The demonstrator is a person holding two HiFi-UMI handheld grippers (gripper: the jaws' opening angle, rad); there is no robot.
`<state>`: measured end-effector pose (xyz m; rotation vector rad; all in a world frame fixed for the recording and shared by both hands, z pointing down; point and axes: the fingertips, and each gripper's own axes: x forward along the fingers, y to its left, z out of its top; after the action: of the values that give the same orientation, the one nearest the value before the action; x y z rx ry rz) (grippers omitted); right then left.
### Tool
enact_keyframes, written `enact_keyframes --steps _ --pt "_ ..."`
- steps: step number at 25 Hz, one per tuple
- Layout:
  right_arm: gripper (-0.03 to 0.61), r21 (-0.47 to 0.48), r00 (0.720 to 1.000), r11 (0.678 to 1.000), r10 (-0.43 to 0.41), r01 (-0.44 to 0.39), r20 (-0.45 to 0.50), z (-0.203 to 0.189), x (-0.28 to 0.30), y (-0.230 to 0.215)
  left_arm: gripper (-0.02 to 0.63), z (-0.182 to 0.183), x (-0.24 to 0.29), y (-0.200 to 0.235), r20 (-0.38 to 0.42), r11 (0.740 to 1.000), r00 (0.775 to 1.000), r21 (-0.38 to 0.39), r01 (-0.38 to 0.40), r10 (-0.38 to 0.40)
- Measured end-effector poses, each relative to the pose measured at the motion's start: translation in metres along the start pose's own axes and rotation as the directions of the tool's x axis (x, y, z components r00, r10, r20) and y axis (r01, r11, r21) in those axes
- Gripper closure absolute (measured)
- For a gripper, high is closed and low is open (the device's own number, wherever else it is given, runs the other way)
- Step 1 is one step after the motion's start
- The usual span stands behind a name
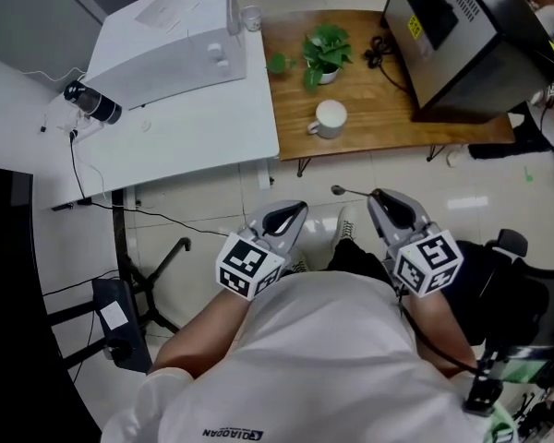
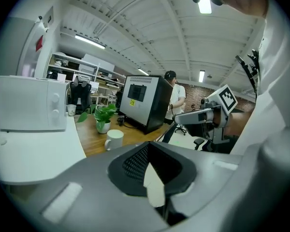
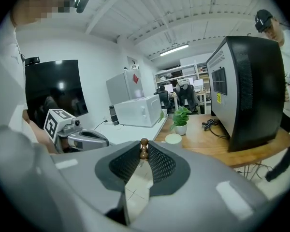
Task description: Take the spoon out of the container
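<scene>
A white mug point(image 1: 330, 118) stands on the wooden table point(image 1: 369, 132), also seen in the left gripper view point(image 2: 114, 139) and the right gripper view point(image 3: 173, 138). My right gripper point(image 1: 377, 197) is held close to my body, well short of the table, shut on a metal spoon point(image 1: 351, 192) that sticks out to the left over the floor. The spoon's brown end point(image 3: 144, 148) shows between the right gripper point(image 3: 144, 153)'s tips. My left gripper point(image 1: 298, 209) hangs beside it, shut with nothing in it point(image 2: 149, 148).
A potted plant point(image 1: 325, 52) and a big dark box appliance point(image 1: 452, 35) share the wooden table. A white desk point(image 1: 194, 127) to the left carries a microwave point(image 1: 166, 49), a glass point(image 1: 250, 17) and a black bottle point(image 1: 92, 102). Cables cross the floor; a chair point(image 1: 508, 247) is at right.
</scene>
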<state>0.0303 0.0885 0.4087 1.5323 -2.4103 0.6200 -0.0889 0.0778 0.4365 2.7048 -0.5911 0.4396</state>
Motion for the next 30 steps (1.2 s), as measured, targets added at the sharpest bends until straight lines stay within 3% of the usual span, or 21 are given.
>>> enact_keyframes --steps 5,18,30 --pt "0.523 -0.011 1.0 1.0 0.011 -0.011 -0.006 -0.006 -0.014 0.006 0.609 0.004 -0.003 -0.02 0.017 1.0 1.0 0.01 0.006 -0.006" --pt "0.523 -0.072 0.988 0.987 0.142 -0.146 -0.054 -0.012 -0.04 -0.009 0.609 0.008 0.022 -0.055 0.056 0.994 0.993 -0.035 -0.104 0.105" --pt "0.523 -0.049 0.982 0.984 0.168 -0.173 -0.08 -0.029 -0.047 -0.017 0.609 0.005 0.036 -0.07 0.039 0.992 0.992 -0.056 -0.115 0.117"
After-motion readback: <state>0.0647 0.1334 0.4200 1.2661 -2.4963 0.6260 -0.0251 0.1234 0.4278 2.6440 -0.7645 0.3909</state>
